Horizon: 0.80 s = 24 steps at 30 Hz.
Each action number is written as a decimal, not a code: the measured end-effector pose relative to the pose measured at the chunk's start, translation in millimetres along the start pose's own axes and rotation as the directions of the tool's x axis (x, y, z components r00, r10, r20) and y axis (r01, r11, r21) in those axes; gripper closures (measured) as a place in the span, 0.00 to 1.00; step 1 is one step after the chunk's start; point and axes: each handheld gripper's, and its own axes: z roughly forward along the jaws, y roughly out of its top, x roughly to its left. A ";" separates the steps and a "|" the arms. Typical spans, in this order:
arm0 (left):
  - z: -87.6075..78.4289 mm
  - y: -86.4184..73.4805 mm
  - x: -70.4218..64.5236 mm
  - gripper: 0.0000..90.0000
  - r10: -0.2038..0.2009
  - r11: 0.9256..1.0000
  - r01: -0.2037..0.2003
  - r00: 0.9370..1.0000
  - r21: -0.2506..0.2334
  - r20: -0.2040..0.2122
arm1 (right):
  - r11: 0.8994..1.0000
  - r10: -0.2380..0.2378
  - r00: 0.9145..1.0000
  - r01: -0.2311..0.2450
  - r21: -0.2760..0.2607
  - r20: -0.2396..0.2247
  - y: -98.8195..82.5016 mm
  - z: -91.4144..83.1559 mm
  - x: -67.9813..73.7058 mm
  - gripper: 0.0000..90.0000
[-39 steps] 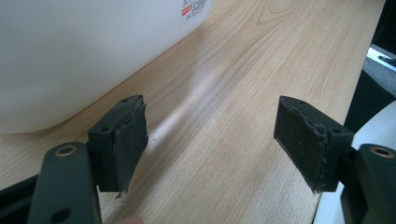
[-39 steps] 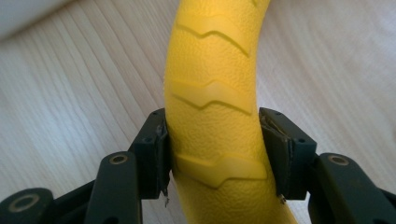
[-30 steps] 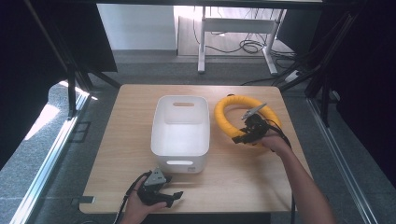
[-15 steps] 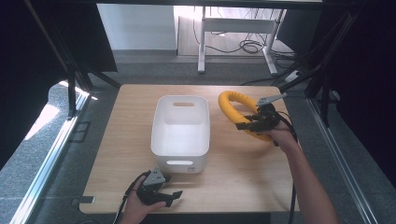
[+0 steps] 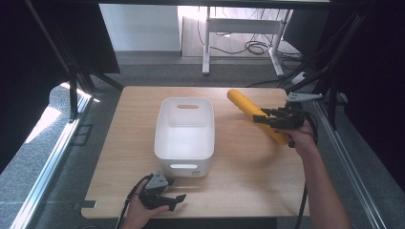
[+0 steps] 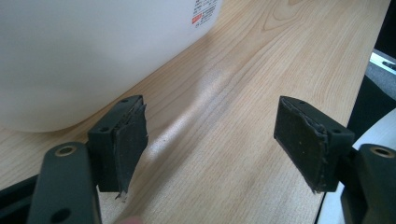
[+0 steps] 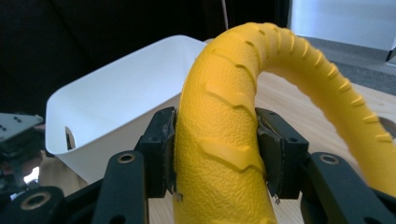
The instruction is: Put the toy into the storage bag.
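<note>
My right gripper (image 5: 261, 117) is shut on a yellow ribbed ring (image 5: 242, 106), holding it above the right side of the wooden table (image 5: 248, 176). In the high view the ring is tilted and seen edge-on. In the right gripper view both pads press the ring (image 7: 224, 140) from either side, with the gripper (image 7: 216, 149) pointing toward the white bin (image 7: 107, 98). The empty white bin (image 5: 184, 164) stands at the table's middle. My left gripper (image 5: 177, 199) rests open near the front edge, just in front of the bin (image 6: 70, 51), with bare wood between its jaws (image 6: 210, 154).
The table's right edge lies close under my right hand. Behind the table stand a desk frame (image 5: 206, 43) and floor cables (image 5: 253, 46). Dark posts (image 5: 71, 81) flank the table, and a metal rail (image 5: 52, 157) runs along the floor at left.
My right gripper has lifted the yellow ring off the table and tipped it from lying flat to standing on edge. The left gripper has stayed put.
</note>
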 end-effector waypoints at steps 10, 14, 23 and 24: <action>0.0 0.0 0.0 0.29 0.002 1.000 -0.002 1.000 0.002 -0.001 | 0.999 0.004 1.000 -0.004 -0.032 -0.002 5.7 -5.2 3.2 0.57; 0.2 0.0 -0.1 0.29 0.002 1.000 -0.002 1.000 0.002 0.000 | 0.999 0.007 1.000 -0.007 -0.041 -0.003 7.6 -6.9 4.3 0.57; 0.8 0.2 -0.5 0.29 0.004 1.000 -0.004 1.000 0.003 0.002 | 0.997 -0.014 1.000 0.012 -0.081 -0.019 17.5 -11.9 15.1 0.57; 0.8 0.2 -0.7 0.29 0.004 1.000 -0.004 1.000 0.002 0.002 | 0.997 -0.016 1.000 0.014 -0.081 -0.022 18.0 -12.0 15.9 0.57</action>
